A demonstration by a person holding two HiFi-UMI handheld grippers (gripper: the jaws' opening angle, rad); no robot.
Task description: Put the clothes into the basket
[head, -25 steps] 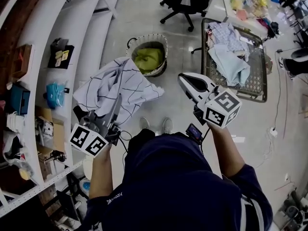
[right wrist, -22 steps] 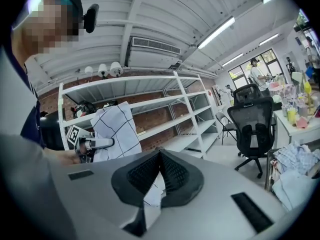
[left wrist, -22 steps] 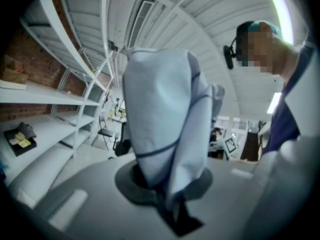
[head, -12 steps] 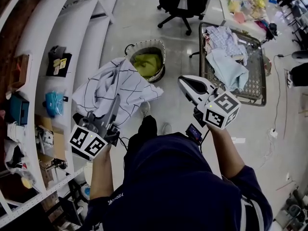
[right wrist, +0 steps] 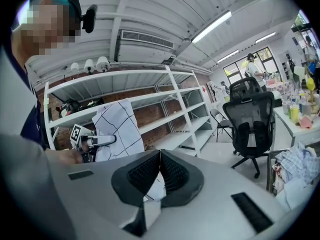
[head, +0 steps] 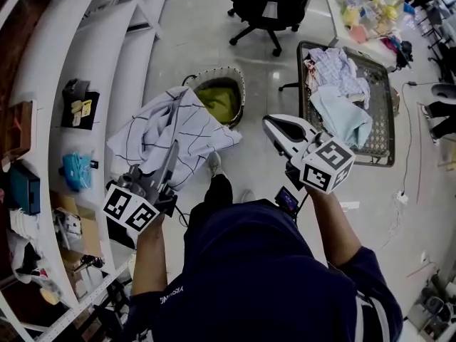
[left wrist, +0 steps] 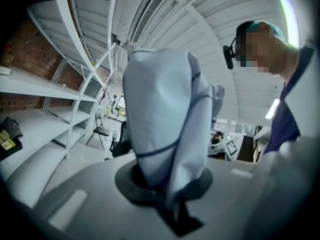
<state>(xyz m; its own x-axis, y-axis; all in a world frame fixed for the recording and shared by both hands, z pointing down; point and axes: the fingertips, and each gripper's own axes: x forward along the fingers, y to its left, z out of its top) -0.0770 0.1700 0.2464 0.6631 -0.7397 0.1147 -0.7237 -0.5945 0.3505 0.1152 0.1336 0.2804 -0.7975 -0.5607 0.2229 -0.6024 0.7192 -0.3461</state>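
A white cloth with thin dark checks [head: 167, 130] hangs from my left gripper [head: 169, 164], which is shut on it; in the left gripper view the cloth [left wrist: 160, 119] rises out of the closed jaws and fills the middle. The round woven basket [head: 240, 84] stands on the floor just beyond the cloth, with a yellow-green garment [head: 217, 100] inside. My right gripper [head: 271, 125] is held level to the right of the cloth, apart from it, its jaws shut with the pads [right wrist: 172, 171] meeting and nothing gripped. From the right gripper view the checked cloth [right wrist: 117, 126] shows at the left.
A wire rack [head: 382, 130] at the right holds several light-coloured clothes [head: 342, 109]. A black office chair [head: 267, 9] stands behind the basket. White shelves [head: 85, 84] with small items run along the left. A cluttered table [head: 370, 2] is at the far right.
The person has stepped forward, one foot now ahead. Both grippers have travelled with them towards the basket, the left still gripping the checked cloth.
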